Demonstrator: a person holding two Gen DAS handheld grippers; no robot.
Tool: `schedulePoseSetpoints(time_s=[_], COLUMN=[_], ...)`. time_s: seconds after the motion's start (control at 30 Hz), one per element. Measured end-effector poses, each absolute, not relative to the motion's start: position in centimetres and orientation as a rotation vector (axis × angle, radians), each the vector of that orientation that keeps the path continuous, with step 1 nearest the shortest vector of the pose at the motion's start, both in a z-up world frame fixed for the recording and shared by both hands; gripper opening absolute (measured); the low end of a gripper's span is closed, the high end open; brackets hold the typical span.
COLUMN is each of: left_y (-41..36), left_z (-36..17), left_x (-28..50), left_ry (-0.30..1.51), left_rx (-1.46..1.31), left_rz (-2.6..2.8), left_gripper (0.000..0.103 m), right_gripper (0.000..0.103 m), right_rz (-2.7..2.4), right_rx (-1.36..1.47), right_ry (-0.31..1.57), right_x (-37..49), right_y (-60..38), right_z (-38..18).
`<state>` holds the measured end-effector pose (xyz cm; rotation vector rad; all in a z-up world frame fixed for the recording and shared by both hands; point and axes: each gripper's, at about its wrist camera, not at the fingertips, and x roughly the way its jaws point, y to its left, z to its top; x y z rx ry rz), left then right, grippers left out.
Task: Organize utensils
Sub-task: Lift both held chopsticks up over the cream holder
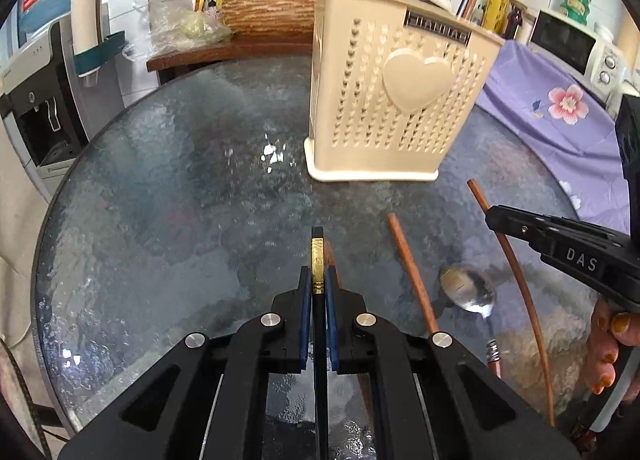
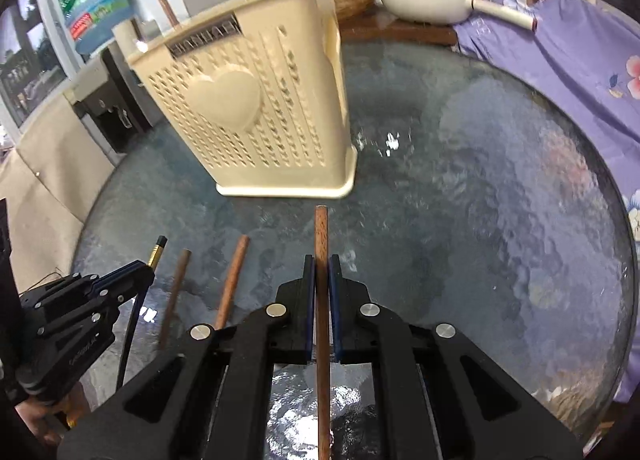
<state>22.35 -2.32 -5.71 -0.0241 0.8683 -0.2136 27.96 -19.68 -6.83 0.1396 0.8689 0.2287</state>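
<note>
My left gripper (image 1: pixel 318 280) is shut on a black chopstick with a gold band (image 1: pixel 317 260), held just above the glass table. My right gripper (image 2: pixel 321 264) is shut on a brown wooden chopstick (image 2: pixel 321 236); it also shows in the left wrist view (image 1: pixel 496 216). A cream utensil holder with a heart (image 1: pixel 394 92) stands ahead on the table, also in the right wrist view (image 2: pixel 256 108), with brown chopsticks sticking out of it. More brown chopsticks (image 1: pixel 412 276) (image 2: pixel 232 280) and a metal spoon (image 1: pixel 468 292) lie on the table.
The round glass table (image 1: pixel 160 188) has an edge at left. A purple floral cloth (image 1: pixel 560 100) lies at right, a microwave (image 1: pixel 576 44) behind it. A water dispenser (image 1: pixel 36 100) stands at left. A white pan (image 2: pixel 432 0) sits behind the table.
</note>
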Motion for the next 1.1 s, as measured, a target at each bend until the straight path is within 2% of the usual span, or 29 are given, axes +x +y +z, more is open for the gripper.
schedulePoseSetpoints(time_s=[0.37, 1.1], left_y=[-1.3, -0.7], left_z=[-2.0, 4.4], left_x=[21.6, 18.0], left_ry=[0.768, 0.595], left_rx=[-0.077, -0.074], left_rz=[-0.236, -0.276], left_gripper=[0.007, 0.007], right_gripper=[0.007, 0.007], right_rz=[0.339, 0.42], right_rx=[0.185, 0.147], right_ry=[0.724, 0.588], right_x=[25.6, 20.5], right_y=[-21.0, -22.6], right_z=[-2.0, 4.8])
